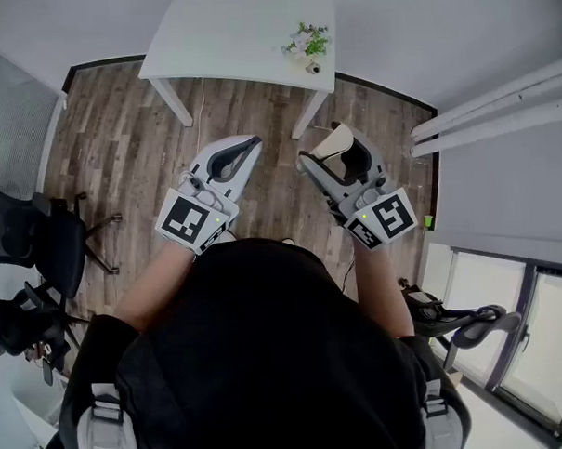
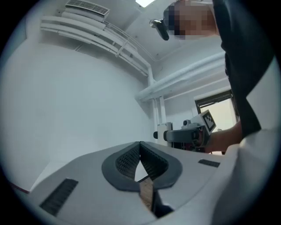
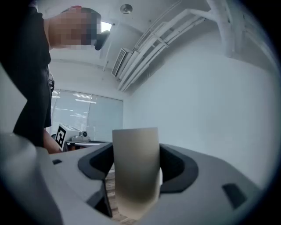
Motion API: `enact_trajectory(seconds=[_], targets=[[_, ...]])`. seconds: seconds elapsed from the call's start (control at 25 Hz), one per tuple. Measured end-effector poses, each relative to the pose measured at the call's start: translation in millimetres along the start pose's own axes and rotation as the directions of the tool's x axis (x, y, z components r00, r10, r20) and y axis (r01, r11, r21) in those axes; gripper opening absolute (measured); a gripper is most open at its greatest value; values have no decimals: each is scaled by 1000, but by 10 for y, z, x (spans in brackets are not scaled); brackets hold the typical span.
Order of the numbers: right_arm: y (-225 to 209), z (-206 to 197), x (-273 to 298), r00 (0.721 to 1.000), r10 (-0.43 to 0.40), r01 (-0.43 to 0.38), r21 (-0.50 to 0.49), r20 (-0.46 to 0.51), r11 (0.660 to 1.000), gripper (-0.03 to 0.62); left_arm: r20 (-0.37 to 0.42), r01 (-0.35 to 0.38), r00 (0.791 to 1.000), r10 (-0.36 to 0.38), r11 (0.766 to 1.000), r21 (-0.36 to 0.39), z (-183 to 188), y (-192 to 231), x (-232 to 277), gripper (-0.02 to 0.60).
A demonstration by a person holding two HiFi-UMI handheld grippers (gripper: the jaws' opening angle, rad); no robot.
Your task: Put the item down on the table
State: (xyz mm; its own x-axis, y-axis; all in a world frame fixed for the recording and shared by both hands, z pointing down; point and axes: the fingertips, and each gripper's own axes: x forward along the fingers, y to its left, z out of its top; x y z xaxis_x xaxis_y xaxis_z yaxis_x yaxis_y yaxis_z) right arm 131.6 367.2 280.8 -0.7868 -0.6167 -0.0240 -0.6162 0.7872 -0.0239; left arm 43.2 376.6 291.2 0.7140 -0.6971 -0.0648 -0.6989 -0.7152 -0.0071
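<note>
My right gripper point(image 1: 326, 155) is shut on a beige paper cup point(image 1: 334, 143), held level above the wood floor. In the right gripper view the cup point(image 3: 135, 169) stands between both dark pads point(image 3: 175, 167) and hides the gap of the right gripper point(image 3: 136, 149). My left gripper point(image 1: 253, 148) is shut with nothing in it; its tips meet in the left gripper view point(image 2: 140, 144). The white table point(image 1: 226, 35) stands ahead of both grippers, apart from them. Each gripper shows in the other's view: the right gripper point(image 2: 189, 133) and the left gripper point(image 3: 69, 135).
A small bunch of flowers point(image 1: 307, 41) and a small round thing point(image 1: 313, 68) sit at the table's right front corner. A black office chair point(image 1: 31, 244) stands at the left, another chair point(image 1: 471, 327) at the lower right. White walls and pipes point(image 1: 490, 107) bound the right.
</note>
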Motion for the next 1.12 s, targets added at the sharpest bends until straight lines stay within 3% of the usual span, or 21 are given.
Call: enact_trajectory(seconds=[0.16,0.48,0.92,1.12], targets=[[-88,21,20,1000,-18,18,-1,12,1000,313,0,2,1000,-2,1000,8,-1,23,41,-6],[-107,-22,-306,999,29,-30,44,28,999,313,20,8,1000,-9,1000,28,23,-243,152,-6],[-262,-166,-705,998,60,-62,60,32,996,313,-19,-82,996,82,997,9,-106,-582,274,-6],[-381,-151,-688,997,56,-59,74,48,996,313,-33,-112,993,112,994,12,-135,-551,315,-6]])
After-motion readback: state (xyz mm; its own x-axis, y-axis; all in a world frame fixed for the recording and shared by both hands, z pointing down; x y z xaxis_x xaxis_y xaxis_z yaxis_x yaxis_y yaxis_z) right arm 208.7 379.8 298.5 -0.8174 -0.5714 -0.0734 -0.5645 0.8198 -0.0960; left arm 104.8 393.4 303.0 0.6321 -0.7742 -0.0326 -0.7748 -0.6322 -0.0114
